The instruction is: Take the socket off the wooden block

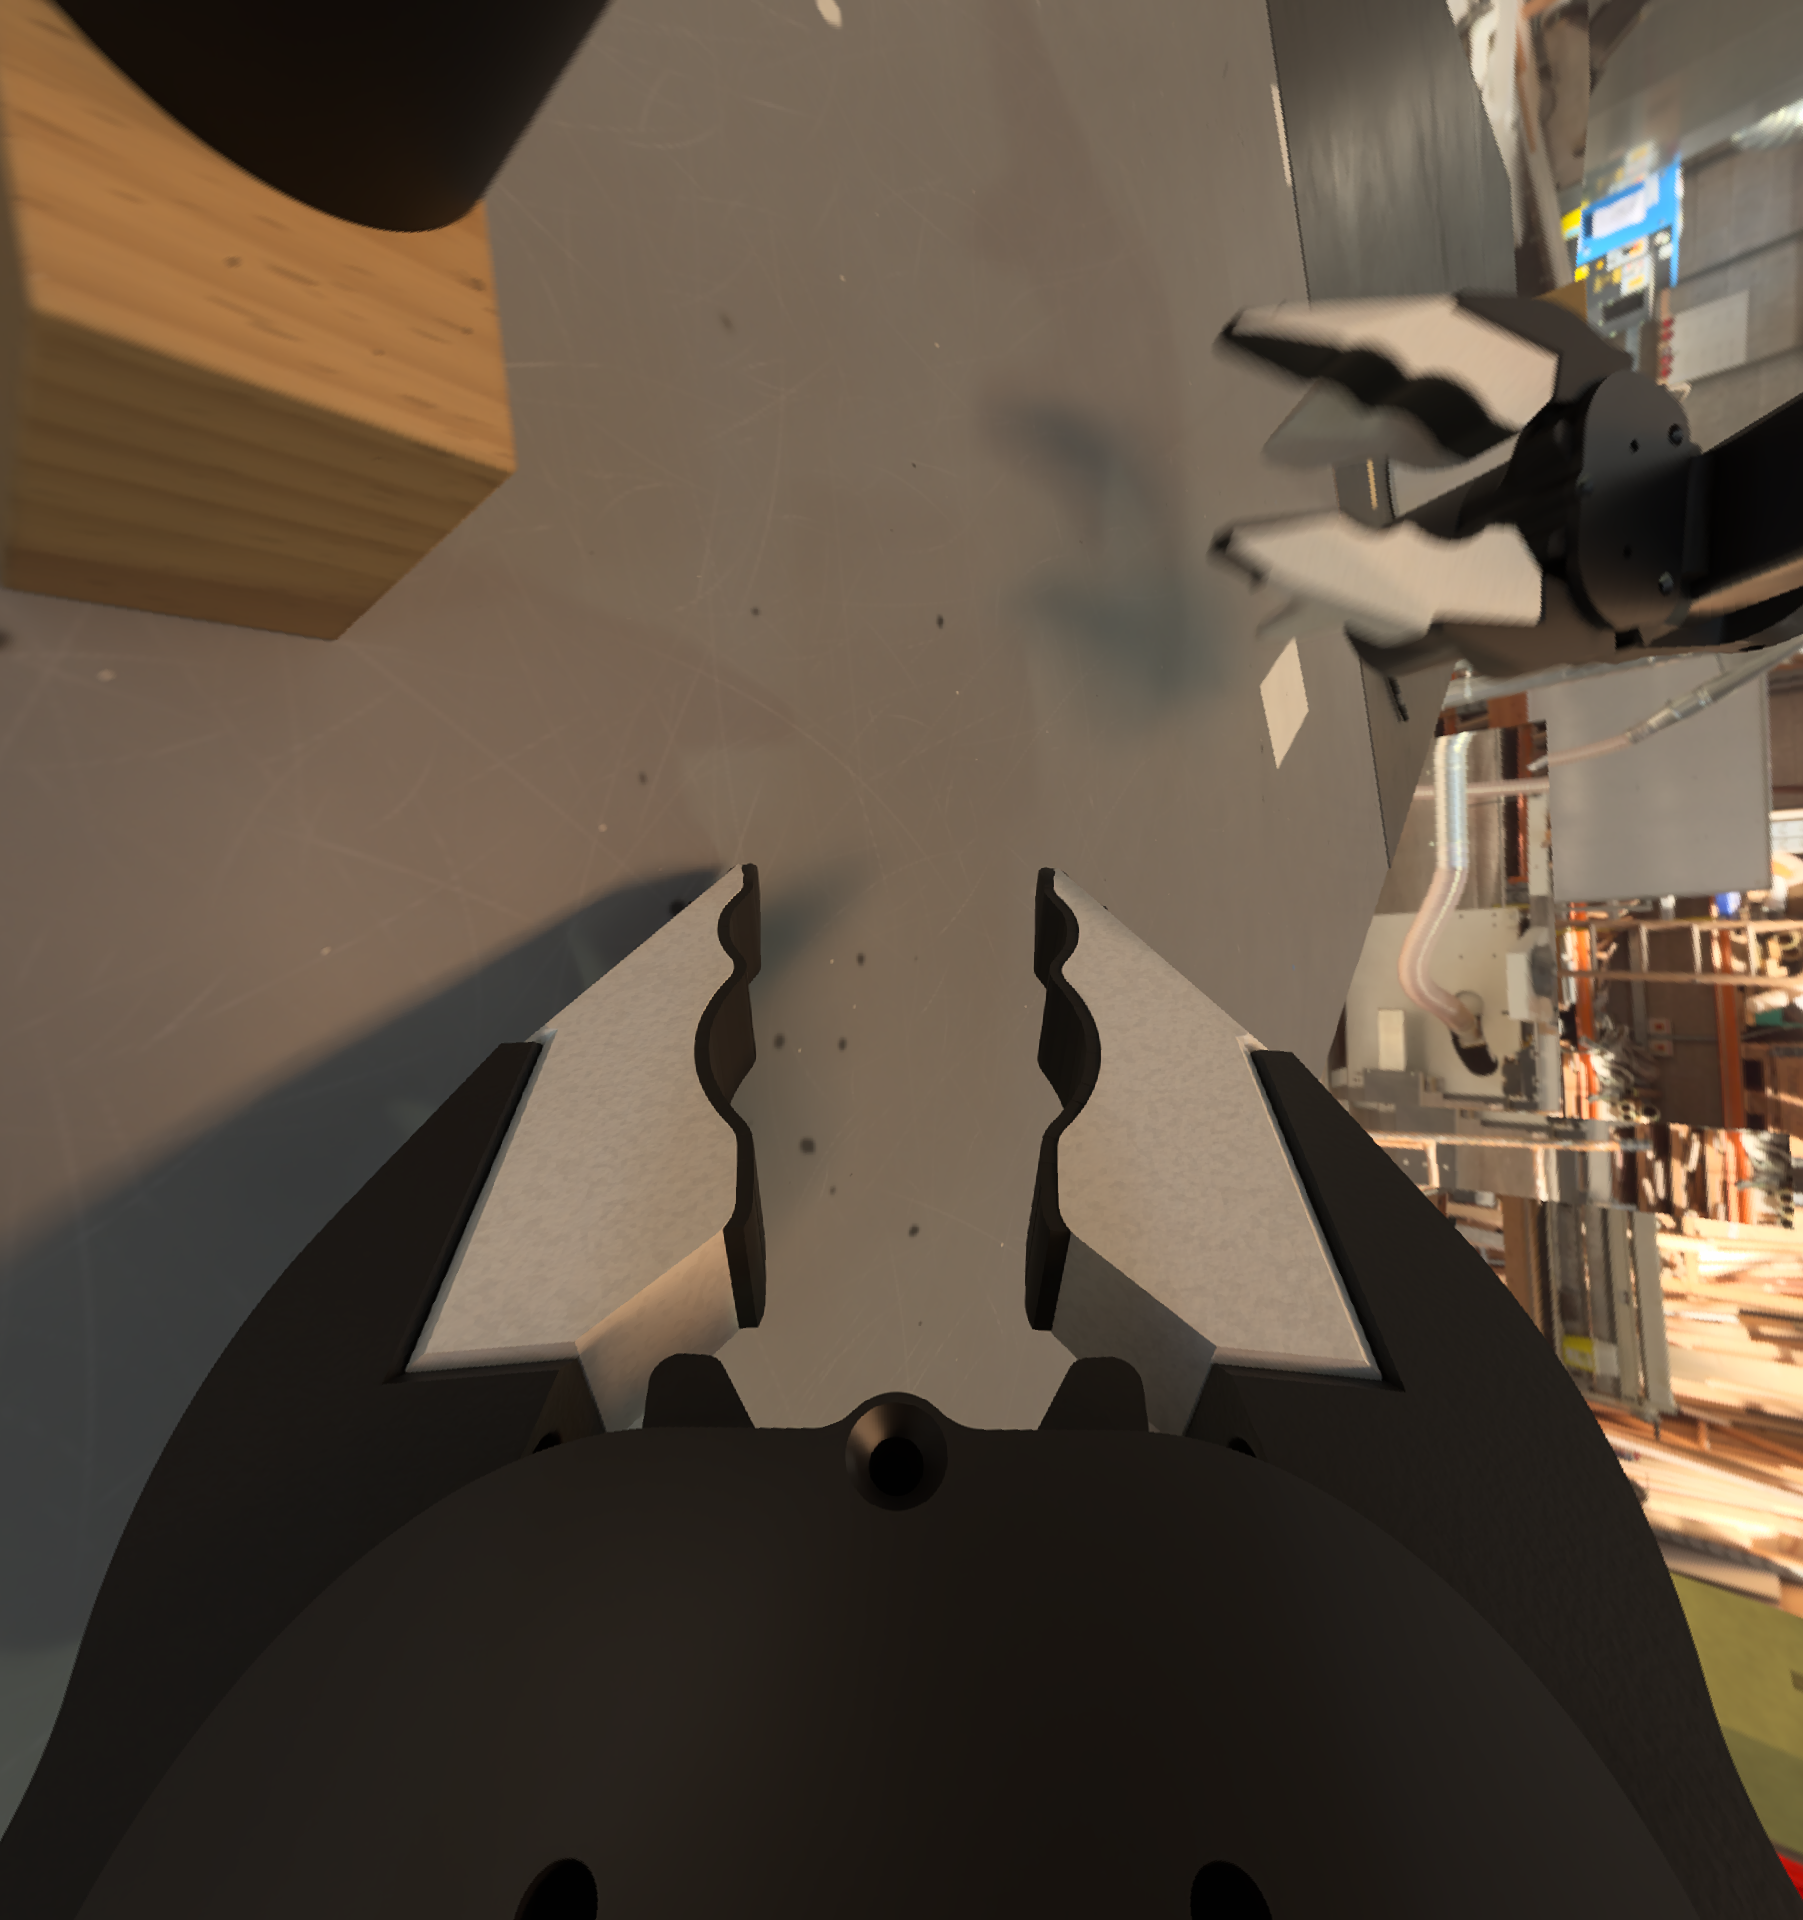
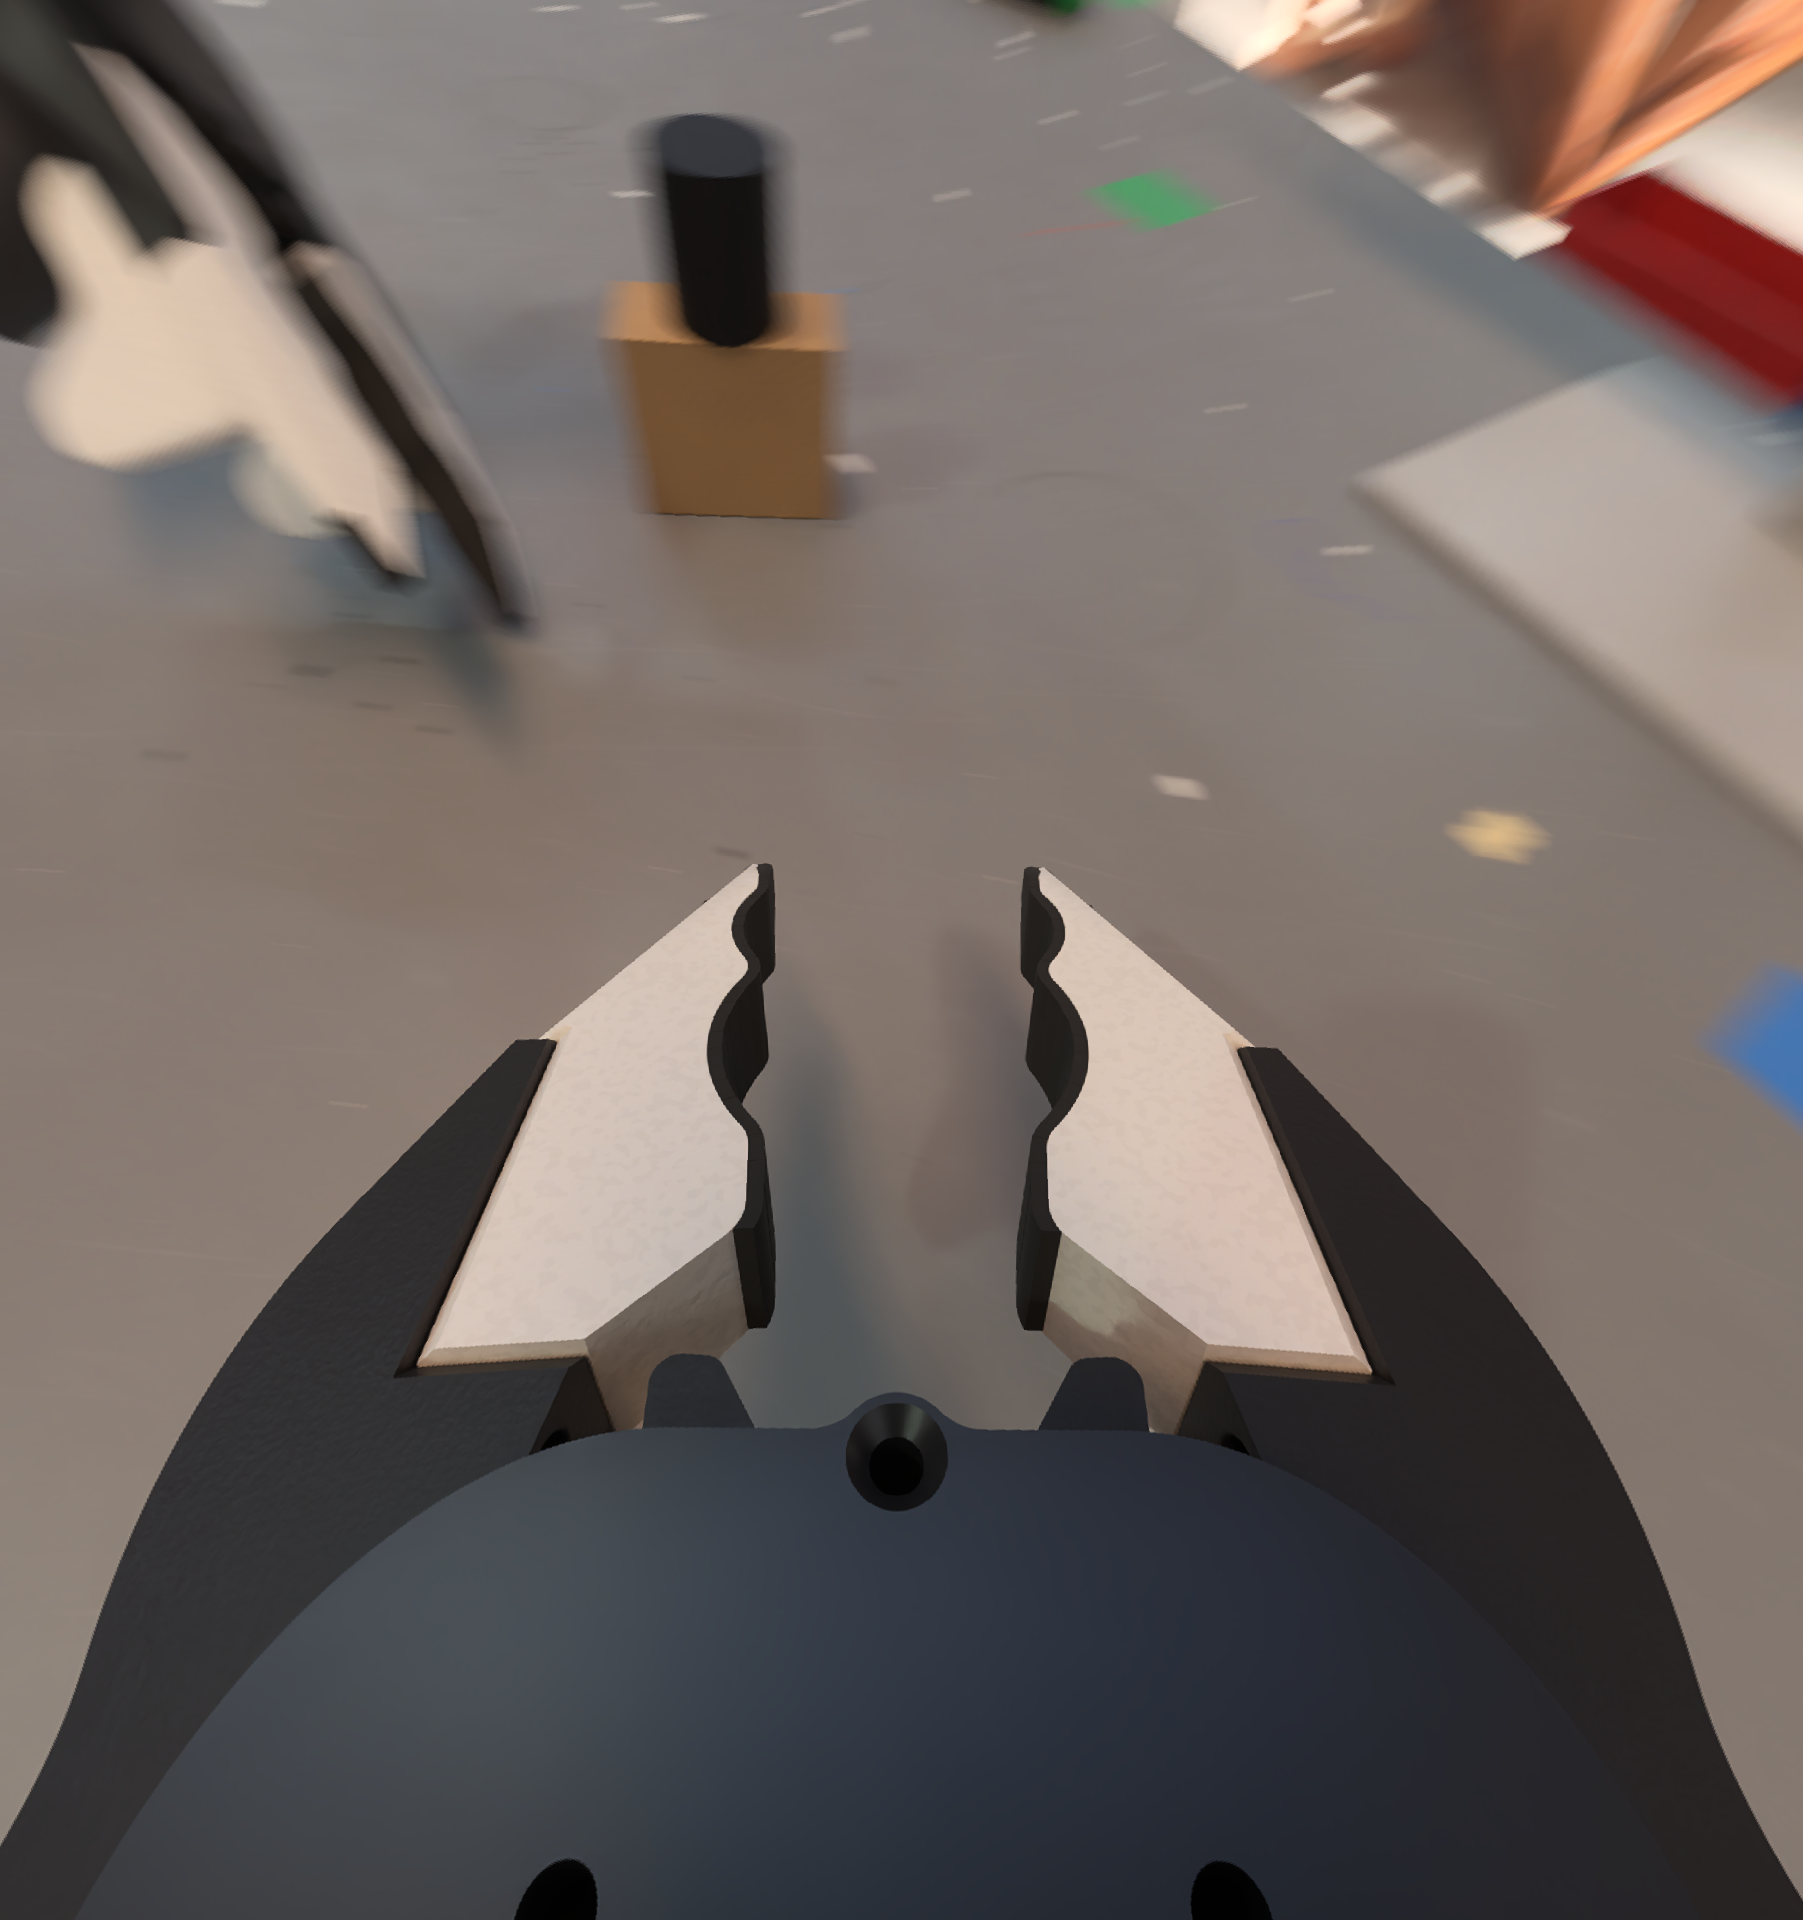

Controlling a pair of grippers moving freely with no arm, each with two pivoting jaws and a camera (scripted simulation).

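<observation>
Right wrist view: socket (image 2: 715,229) atop wooden block (image 2: 736,416)

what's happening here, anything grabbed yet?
Nothing grabbed yet. The black socket stands upright on the wooden block, which sits on the grey table. The left gripper is open and empty, pointing down at bare table beside the block. The right gripper is also open and empty, farther off, facing the block and socket.
</observation>
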